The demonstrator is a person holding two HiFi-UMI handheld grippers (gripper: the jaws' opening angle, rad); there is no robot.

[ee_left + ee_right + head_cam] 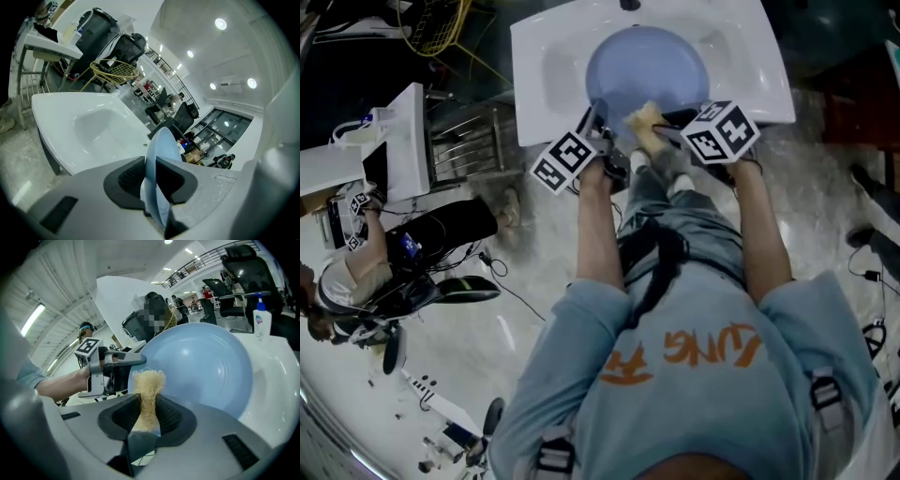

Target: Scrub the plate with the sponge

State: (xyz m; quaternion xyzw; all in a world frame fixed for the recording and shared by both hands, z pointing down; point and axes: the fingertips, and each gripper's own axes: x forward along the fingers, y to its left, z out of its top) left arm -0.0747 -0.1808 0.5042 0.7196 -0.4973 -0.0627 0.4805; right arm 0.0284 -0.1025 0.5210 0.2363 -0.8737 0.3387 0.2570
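Head view is showing a person standing at the white sink [750, 66], w/ the blue plate [647, 70] tilting over the basin, its lower rim near the sink's front edge. The L gripper [151, 180] is holding this plate by the rim: the jaws are standing only a little apart, and both pads are pressing on the thin edge. The R gripper [145, 420] is pinching the yellow fibrous sponge [148, 383], the jaws nearly together on it and 1 tuft sticking out above. The sponge is sitting at the plate's lower part, just beside the L gripper; whether it is touching the plate, I cannot tell.
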